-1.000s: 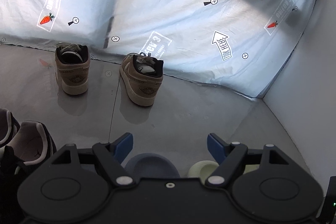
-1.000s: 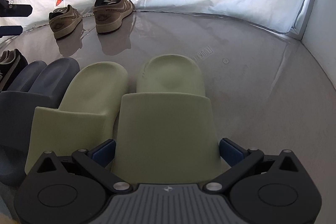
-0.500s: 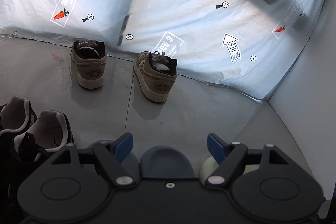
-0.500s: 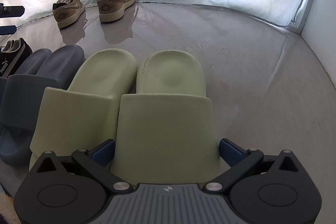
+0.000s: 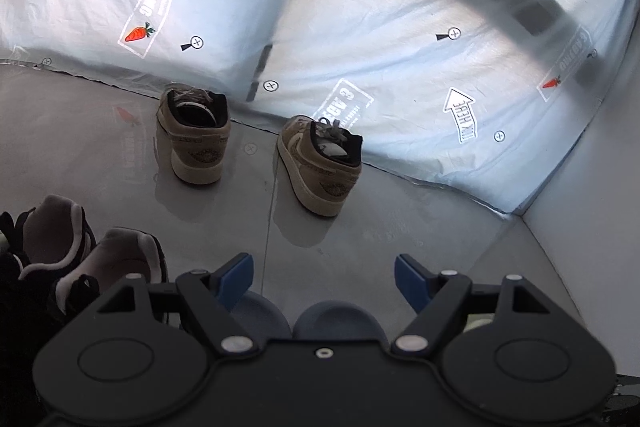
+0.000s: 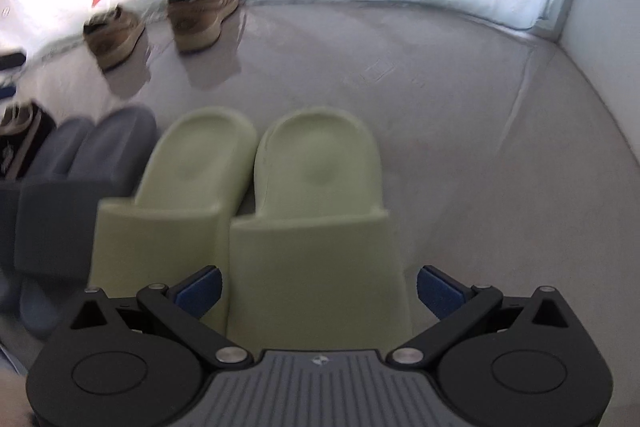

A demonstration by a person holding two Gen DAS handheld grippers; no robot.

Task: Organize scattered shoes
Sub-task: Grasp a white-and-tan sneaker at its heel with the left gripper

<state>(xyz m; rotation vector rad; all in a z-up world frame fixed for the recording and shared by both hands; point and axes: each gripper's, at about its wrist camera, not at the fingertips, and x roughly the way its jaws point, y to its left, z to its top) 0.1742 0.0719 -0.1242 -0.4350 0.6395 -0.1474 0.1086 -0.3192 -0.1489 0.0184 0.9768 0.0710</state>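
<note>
Grey, glossy flooring (image 6: 460, 155) filled most of both views, closed at the far side by a white printed sheet (image 5: 360, 19) that served as the backdrop and is the landmark for what follows.

Nearest the camera and farthest from the sheet in the right wrist view lay a pair of pale green slides (image 6: 304, 195), side by side and touching along their inner edges, heels pointing toward the sheet. Just to their left sat a pair of blue-grey slides (image 6: 80, 163), lined up the same way. Further left again, a pair of black sneakers (image 5: 80, 251) with pale linings stood together, heels toward the camera in the left wrist view.

Close to the foot of the sheet stood two tan sneakers (image 5: 320, 163), apart from each other and well apart from the row of slides; the left one (image 5: 196, 135) sat closer to the sheet, and both showed their heels.

Above the right green slide, the right gripper (image 6: 318, 287) had its blue pads spread wider than the strap, gripping nothing. Over the heels of the blue-grey slides, the left gripper (image 5: 322, 285) was likewise spread wide, with nothing between its pads.
</note>
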